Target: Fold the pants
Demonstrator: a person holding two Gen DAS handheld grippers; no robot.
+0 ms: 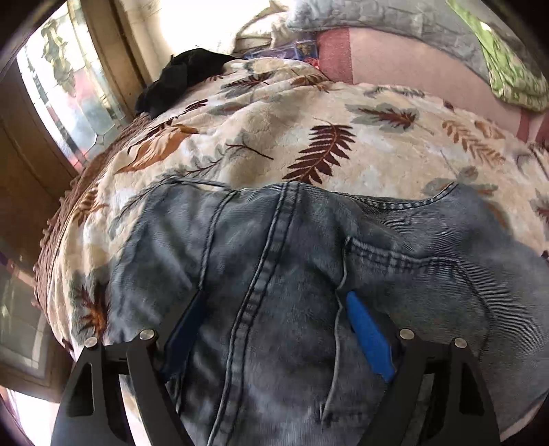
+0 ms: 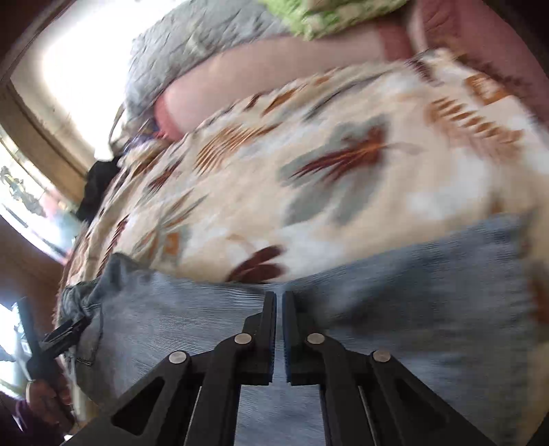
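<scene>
Light blue jeans [image 1: 274, 240] lie spread on a leaf-print blanket [image 1: 274, 130], seat side up, with the centre seam and a back pocket [image 1: 411, 274] showing. My left gripper [image 1: 276, 294] stands open just above them, its blue pads either side of the centre seam. In the blurred right wrist view, my right gripper [image 2: 278, 296] is shut over a flat stretch of the jeans [image 2: 394, 291], and I see nothing between its fingers. At that view's left edge, a hand [image 2: 44, 394] holds the left gripper [image 2: 65, 334] by the bunched end of the jeans.
A black garment [image 1: 182, 79] lies at the blanket's far left edge. Grey pillows [image 1: 377, 17], a green cloth [image 1: 507, 68] and a pink sheet [image 1: 411, 58] sit at the back. The bed's edge [image 1: 51, 240] drops off at left beside a wooden frame with glass [image 1: 68, 85].
</scene>
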